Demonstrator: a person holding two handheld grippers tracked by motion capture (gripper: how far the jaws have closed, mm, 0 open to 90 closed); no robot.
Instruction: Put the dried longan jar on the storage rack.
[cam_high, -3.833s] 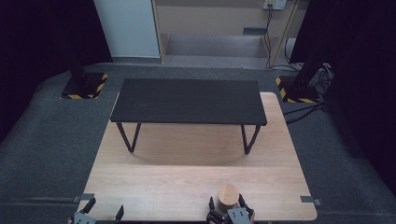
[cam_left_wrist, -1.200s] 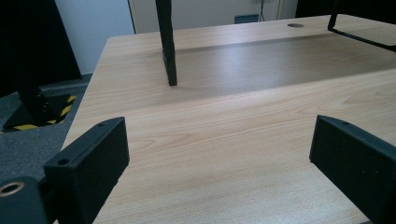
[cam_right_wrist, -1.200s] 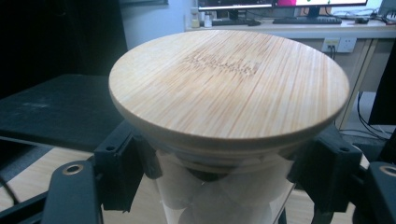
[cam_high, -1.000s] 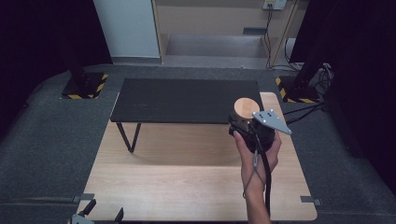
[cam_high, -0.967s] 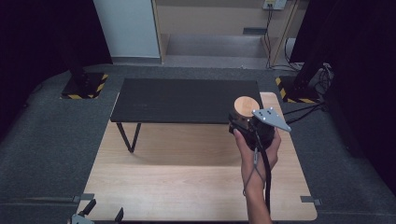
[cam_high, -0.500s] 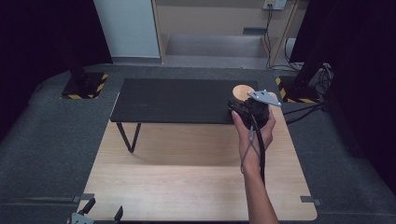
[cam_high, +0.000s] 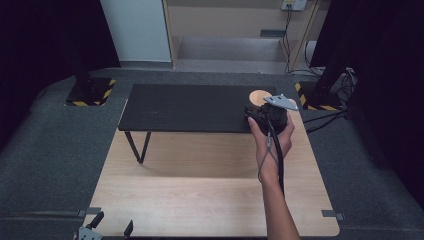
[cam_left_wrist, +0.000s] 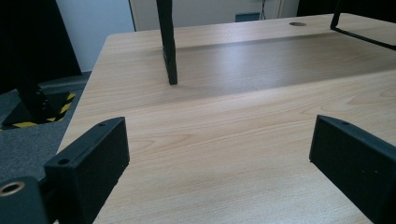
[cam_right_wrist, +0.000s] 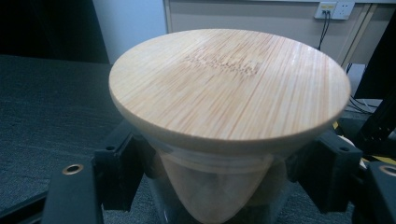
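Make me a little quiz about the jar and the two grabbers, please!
1. True or false: the right gripper holds a jar with a wooden lid.
2. The jar is over which surface? A the light wooden table, B the black bench, C the floor.
3. Fill in: the left gripper has its jaws ____ with nothing between them.

Key: 1 true. 2 B. 3 open.
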